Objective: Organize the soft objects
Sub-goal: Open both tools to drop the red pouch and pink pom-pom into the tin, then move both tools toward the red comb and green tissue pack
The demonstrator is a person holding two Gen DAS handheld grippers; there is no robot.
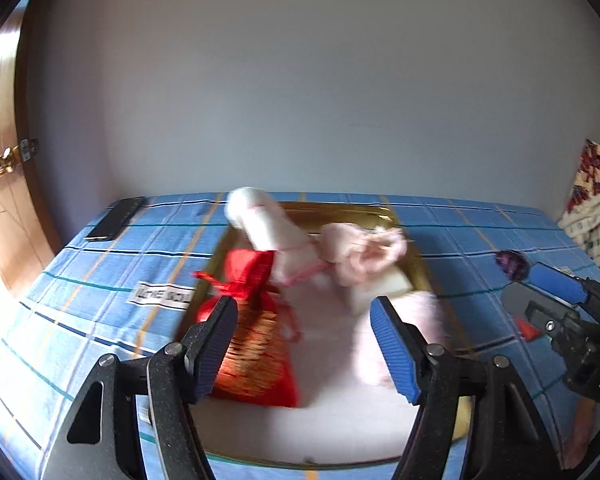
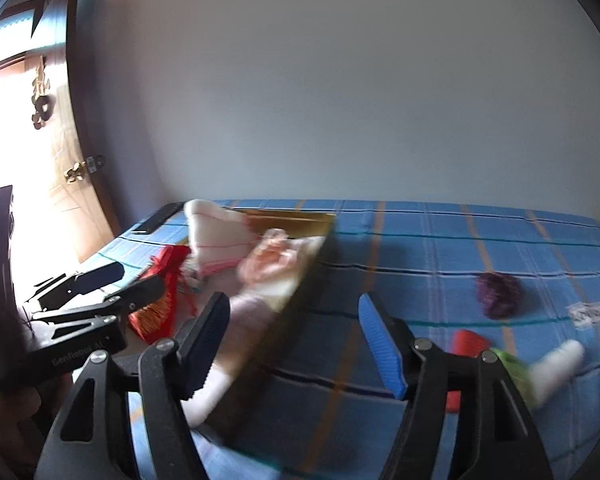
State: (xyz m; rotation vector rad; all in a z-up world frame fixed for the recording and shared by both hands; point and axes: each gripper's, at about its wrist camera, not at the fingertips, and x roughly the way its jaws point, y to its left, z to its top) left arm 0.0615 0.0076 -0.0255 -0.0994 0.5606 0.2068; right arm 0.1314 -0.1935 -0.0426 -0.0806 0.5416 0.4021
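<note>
Both grippers released: left gripper (image 1: 304,344) over gold tray (image 1: 416,258) holding red drawstring pouch (image 1: 252,344) and pink-white soft items (image 1: 364,258); right gripper (image 2: 292,344) beside tray; purple pom-pom (image 2: 498,294) on blue plaid cloth (image 2: 440,248).

The left gripper (image 1: 304,344) hangs over a gold tray (image 1: 422,268), jaws spread wide with nothing between them. In the tray a red pouch (image 1: 256,356) lies at about 7 o'clock, a white rolled cloth (image 1: 260,224) at 11, and a pink frilly piece (image 1: 360,252) at 1; all are blurred. The tray sits on a blue checked bedspread (image 1: 100,280). A dark phone (image 1: 116,218) lies at the bedspread's 10 o'clock corner. The right gripper (image 1: 556,300) enters at 3 o'clock beside a purple ball (image 1: 510,262).
</note>
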